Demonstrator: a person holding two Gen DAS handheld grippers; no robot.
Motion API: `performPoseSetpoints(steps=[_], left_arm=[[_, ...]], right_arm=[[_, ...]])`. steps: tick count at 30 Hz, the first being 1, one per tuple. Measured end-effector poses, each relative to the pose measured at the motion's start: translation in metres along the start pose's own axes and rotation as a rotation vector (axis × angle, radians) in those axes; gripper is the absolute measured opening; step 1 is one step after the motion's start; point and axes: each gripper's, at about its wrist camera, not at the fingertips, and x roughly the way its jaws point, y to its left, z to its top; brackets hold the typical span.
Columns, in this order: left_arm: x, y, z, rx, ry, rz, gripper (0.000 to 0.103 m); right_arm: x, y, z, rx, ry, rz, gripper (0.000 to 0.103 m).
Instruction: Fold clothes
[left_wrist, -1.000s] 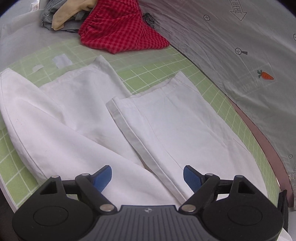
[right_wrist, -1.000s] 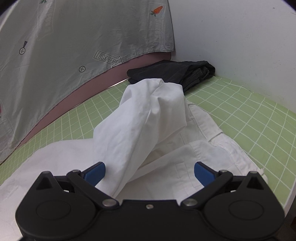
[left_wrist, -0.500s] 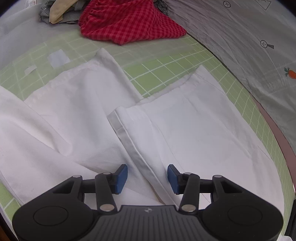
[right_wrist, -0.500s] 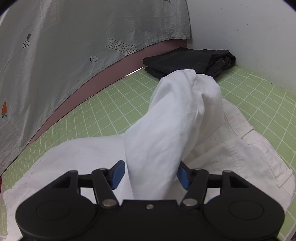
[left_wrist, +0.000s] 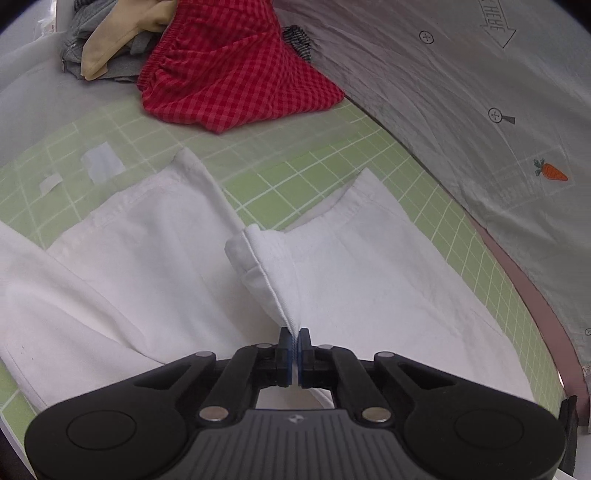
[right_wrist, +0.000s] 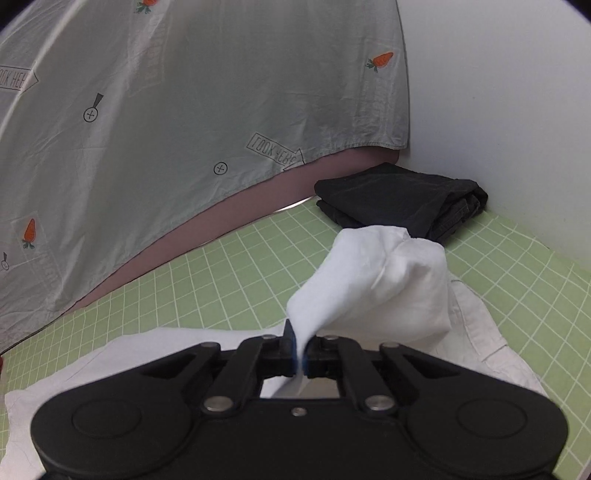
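Observation:
White trousers (left_wrist: 155, 251) lie spread on the green grid mat (left_wrist: 295, 177), both legs pointing away from me in the left wrist view. My left gripper (left_wrist: 294, 339) is shut on the hem edge of the right-hand leg, and the cloth rises in a ridge from the fingers. In the right wrist view the right gripper (right_wrist: 297, 347) is shut on a bunched fold of the white trousers (right_wrist: 384, 288), lifted off the green grid mat (right_wrist: 229, 273). The waistband part lies flat to the right.
A red checked garment (left_wrist: 236, 77) and a heap of grey and beige clothes (left_wrist: 107, 48) lie at the mat's far end. A folded black garment (right_wrist: 402, 199) sits in the corner. A grey printed sheet (right_wrist: 192, 103) hangs along the back; white wall at right.
Both grippers have gone from wide open to shut. The left has pinched the leg hem and raised it. The right has closed on the bunched white cloth, which now hangs higher.

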Motion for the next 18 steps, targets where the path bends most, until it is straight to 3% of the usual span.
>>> performPoseSetpoints(steps=[6,11,12,13,15,16,18], left_arm=[[-0.036,-0.043,0.078,0.043,-0.219,-0.114,0.002],[-0.025,-0.102,0.154,0.119,-0.420,-0.185,0.004],[-0.021,-0.113,0.162,0.137,-0.443,-0.179,0.008],[-0.018,-0.125,0.170,0.160,-0.451,-0.168,0.019],[-0.015,-0.133,0.170,0.175,-0.452,-0.179,0.039],[-0.014,-0.133,0.165,0.174,-0.447,-0.193,0.050],[-0.012,-0.129,0.154,0.175,-0.430,-0.218,0.062]], right_arm=[[0.026,0.045,0.062,-0.069,-0.097,0.122,0.003],[0.075,0.104,0.114,-0.066,-0.147,0.186,0.005],[0.087,0.116,0.121,-0.080,-0.138,0.189,0.018],[0.094,0.127,0.123,-0.104,-0.124,0.157,0.042],[0.098,0.144,0.120,-0.155,-0.110,0.109,0.060],[0.092,0.146,0.110,-0.187,-0.114,0.112,0.064],[0.080,0.141,0.086,-0.232,-0.104,0.108,0.073]])
